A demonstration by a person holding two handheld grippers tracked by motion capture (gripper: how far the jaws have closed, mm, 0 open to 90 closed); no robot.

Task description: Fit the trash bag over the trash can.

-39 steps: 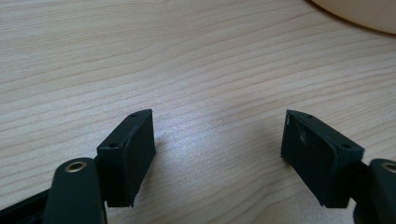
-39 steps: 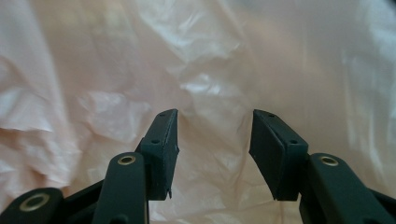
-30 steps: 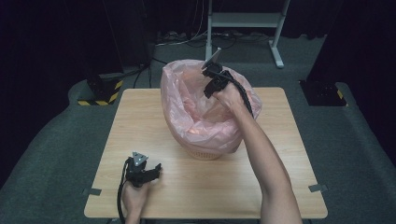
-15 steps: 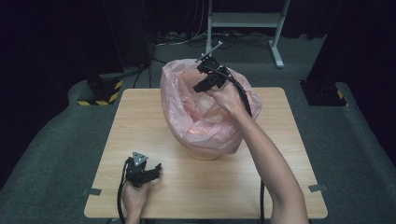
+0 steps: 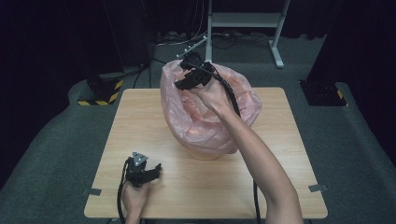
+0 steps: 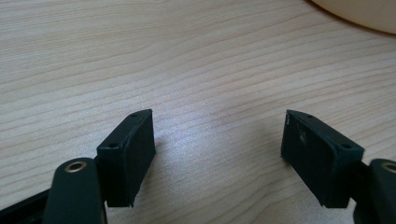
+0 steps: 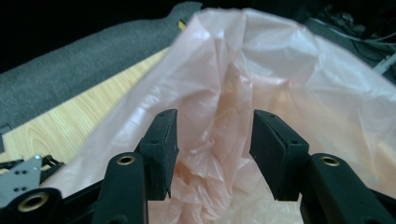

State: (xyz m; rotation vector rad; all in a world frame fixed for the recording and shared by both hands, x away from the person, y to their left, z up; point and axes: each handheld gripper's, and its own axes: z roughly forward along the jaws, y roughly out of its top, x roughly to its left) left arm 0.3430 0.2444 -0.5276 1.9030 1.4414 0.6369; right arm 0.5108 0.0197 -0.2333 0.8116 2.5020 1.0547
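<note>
Right hand-held gripper [image 5: 183,80] risen above pink bag [image 5: 205,121]; no writing legible.

Bright overhead light on the table [image 5: 140,121]; black surroundings; soft shadows; slightly blurred close views

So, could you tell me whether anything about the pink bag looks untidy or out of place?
The pink bag sits loose and crumpled, its top standing up in uneven folds rather than lying smooth. The right gripper hovers over its far rim, jaws apart with wrinkled film beyond them. Nothing looks torn or spilled on the table.
</note>
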